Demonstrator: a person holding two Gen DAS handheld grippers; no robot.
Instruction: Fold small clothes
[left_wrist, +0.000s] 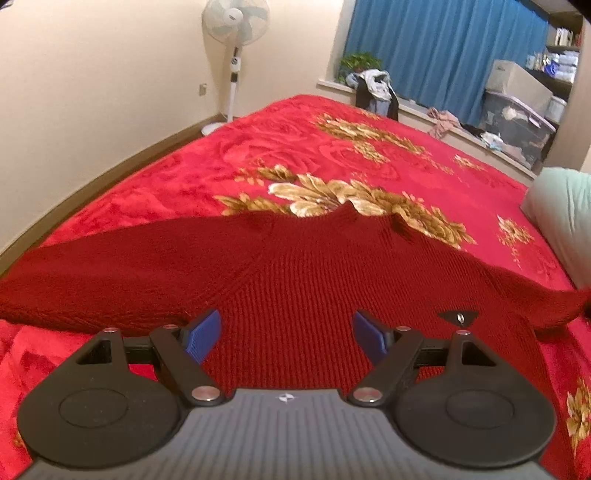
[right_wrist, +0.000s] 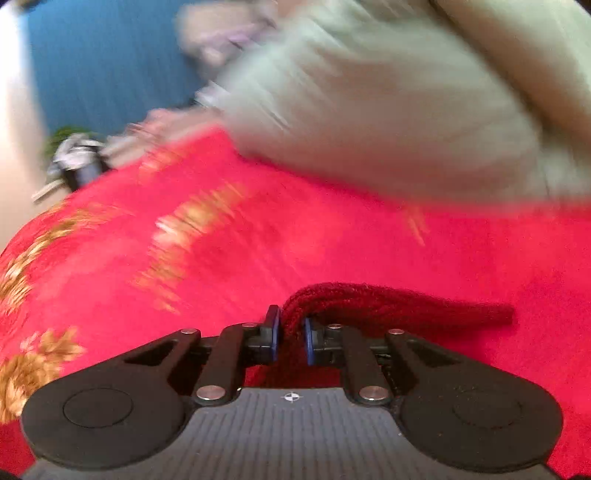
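A dark red sweater (left_wrist: 295, 266) lies spread out on a bed with a bright red blanket (left_wrist: 258, 147) that has gold flowers on it. The sweater is knitted with thin ribs. One sleeve stretches far to the left and the other reaches out to the right edge of the left wrist view. The neck points to the far side of the bed.

The left tongs (left_wrist: 287, 334) are spread wide over the near part of the sweater. Nothing is between the blue pads (left_wrist: 203, 334). Whether they touch the knit, I cannot tell.

The right tongs (right_wrist: 291, 338) are nearly pressed together and pinch a bunched-up bit of the dark red sweater (right_wrist: 369, 302). The knit folds up between the two pads and trails off to the right on the blanket (right_wrist: 461, 251). That picture is very blurry beyond the tongs.

A pale green pillow (left_wrist: 565, 218) sits at the right side of the bed. Far away, a white fan (left_wrist: 234, 48) stands by the wall on the left. Blue curtains (left_wrist: 443, 48) hang at the far right. A pile of clothes (left_wrist: 375, 92) sits just past the far edge of the bed.
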